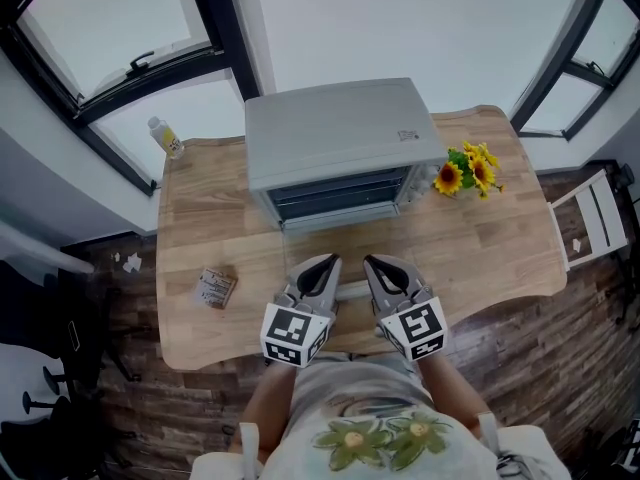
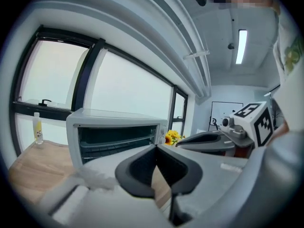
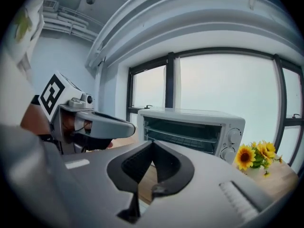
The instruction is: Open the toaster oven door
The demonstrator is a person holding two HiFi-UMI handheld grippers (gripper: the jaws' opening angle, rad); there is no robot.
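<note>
The grey toaster oven (image 1: 340, 138) stands at the back middle of the wooden table (image 1: 500, 258). Its cavity with a wire rack (image 2: 116, 139) lies open to both gripper views. In the head view the glass door (image 1: 315, 253) is folded down toward me, and its pale handle bar (image 1: 352, 290) lies between the two grippers. My left gripper (image 1: 325, 263) and right gripper (image 1: 378, 263) hover side by side in front of the oven. Both are shut, with their tips meeting and nothing between them. The left gripper (image 2: 156, 146) and right gripper (image 3: 152, 142) point at the oven front (image 3: 190, 132).
A small bottle (image 1: 166, 136) stands at the table's back left corner. Sunflowers (image 1: 466, 171) sit right of the oven, and a small packet (image 1: 215, 288) lies front left. A white chair (image 1: 598, 218) is beyond the table's right edge. Windows run behind the table.
</note>
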